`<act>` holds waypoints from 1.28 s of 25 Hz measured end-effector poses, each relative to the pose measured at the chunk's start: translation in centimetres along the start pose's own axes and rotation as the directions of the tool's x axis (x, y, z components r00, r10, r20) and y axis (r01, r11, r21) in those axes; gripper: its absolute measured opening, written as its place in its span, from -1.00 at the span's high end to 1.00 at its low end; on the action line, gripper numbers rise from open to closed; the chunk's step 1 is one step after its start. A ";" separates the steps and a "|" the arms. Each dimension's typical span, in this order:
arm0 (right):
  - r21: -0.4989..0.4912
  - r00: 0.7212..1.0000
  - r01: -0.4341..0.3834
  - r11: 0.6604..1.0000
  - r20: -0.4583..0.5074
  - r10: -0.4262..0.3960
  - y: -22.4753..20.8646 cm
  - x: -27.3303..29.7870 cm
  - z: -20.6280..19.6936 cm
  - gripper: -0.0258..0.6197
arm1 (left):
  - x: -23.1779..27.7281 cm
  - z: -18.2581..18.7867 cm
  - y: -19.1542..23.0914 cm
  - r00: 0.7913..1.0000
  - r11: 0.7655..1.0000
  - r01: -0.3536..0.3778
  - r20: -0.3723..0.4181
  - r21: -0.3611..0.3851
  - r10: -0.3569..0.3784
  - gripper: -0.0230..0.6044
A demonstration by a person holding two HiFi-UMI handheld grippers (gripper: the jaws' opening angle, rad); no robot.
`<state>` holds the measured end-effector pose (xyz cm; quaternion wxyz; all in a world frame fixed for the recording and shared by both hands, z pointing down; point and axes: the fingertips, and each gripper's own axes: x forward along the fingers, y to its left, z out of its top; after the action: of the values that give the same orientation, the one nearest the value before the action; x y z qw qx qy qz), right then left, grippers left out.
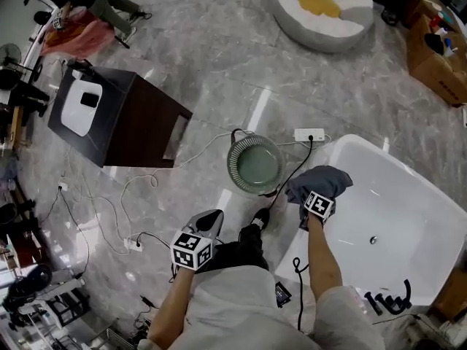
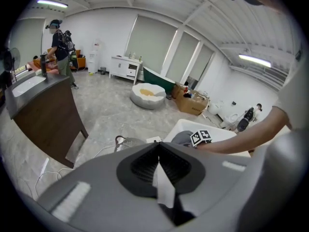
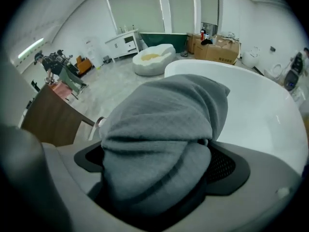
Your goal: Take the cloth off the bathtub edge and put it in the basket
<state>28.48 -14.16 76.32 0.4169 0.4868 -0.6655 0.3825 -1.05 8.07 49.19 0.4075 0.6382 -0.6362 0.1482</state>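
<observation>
Grey cloth (image 1: 321,181) lies bunched on the bathtub (image 1: 379,143) edge, at the corner nearest the basket (image 1: 255,165), filling my right gripper's (image 1: 314,194) wide-spread jaws. I'd clamp deep into the folds before lifting. My left gripper (image 1: 210,221) is closed and empty.

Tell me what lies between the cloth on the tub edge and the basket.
Nothing visible blocks the way. The cloth lies on the bathtub edge, and the basket stands open on the floor right beside it. Only a black cable runs low across the floor between them.
</observation>
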 end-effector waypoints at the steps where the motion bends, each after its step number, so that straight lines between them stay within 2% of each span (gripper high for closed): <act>1: -0.011 1.000 0.009 1.000 -0.009 -0.009 0.0 0.5 -0.3 -0.86 | -0.4 -0.3 0.7 1.000 1.000 -0.017 0.003 -0.016 0.017 0.74; 4: -0.017 1.000 0.006 1.000 -0.017 -0.007 -0.9 1.9 -0.6 -0.86 | -1.5 -1.1 2.1 0.997 0.996 -0.069 0.017 -0.061 0.070 0.74; 7: 0.032 0.999 -0.033 0.999 -0.021 0.034 -1.5 3.1 -0.5 -0.86 | -2.2 -2.1 2.7 0.994 0.989 -0.104 0.022 -0.106 0.107 0.74; 11: 0.086 0.994 -0.100 0.991 -0.028 0.102 -1.6 3.6 -0.5 -0.85 | -3.3 -3.9 3.4 0.995 0.976 -0.096 0.017 -0.194 0.101 0.74; 16: 0.111 0.996 -0.093 0.989 -0.004 0.094 -0.6 3.8 -0.3 -0.85 | -3.5 -5.0 4.4 0.995 0.959 -0.099 0.003 -0.267 0.104 0.74; 20: 0.141 0.991 -0.132 0.981 0.010 0.132 -0.6 3.5 -0.3 -0.85 | -2.4 -5.6 4.1 0.999 0.961 -0.050 -0.015 -0.272 0.047 0.74; 24: 0.166 0.989 -0.146 0.975 0.061 0.138 -1.1 2.8 0.0 -0.83 | 1.6 -7.0 3.5 0.999 0.968 -0.007 -0.034 -0.252 -0.001 0.74; 26: 0.174 0.981 -0.186 0.967 0.081 0.174 -1.1 2.5 -0.1 -0.83 | 3.8 -7.5 3.4 0.999 0.955 0.017 -0.025 -0.297 -0.026 0.74; 28: 0.173 0.977 -0.206 0.963 0.092 0.192 -0.8 2.1 -0.4 -0.79 | 5.8 -8.3 3.0 0.996 0.939 0.076 -0.017 -0.335 -0.087 0.74; 30: 0.167 0.976 -0.204 0.965 0.107 0.188 -0.1 1.9 -0.1 -0.75 | 8.4 -9.8 2.7 0.987 0.931 0.133 -0.041 -0.339 -0.156 0.74; 32: 0.153 0.973 -0.210 0.966 0.133 0.191 0.8 2.4 1.0 -0.70 | 11.6 -11.2 2.7 0.977 0.935 0.166 -0.077 -0.313 -0.199 0.74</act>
<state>27.14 -15.69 78.10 0.2942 0.4715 -0.7006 0.4476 1.80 8.32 65.29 0.5467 0.6149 -0.5667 0.0437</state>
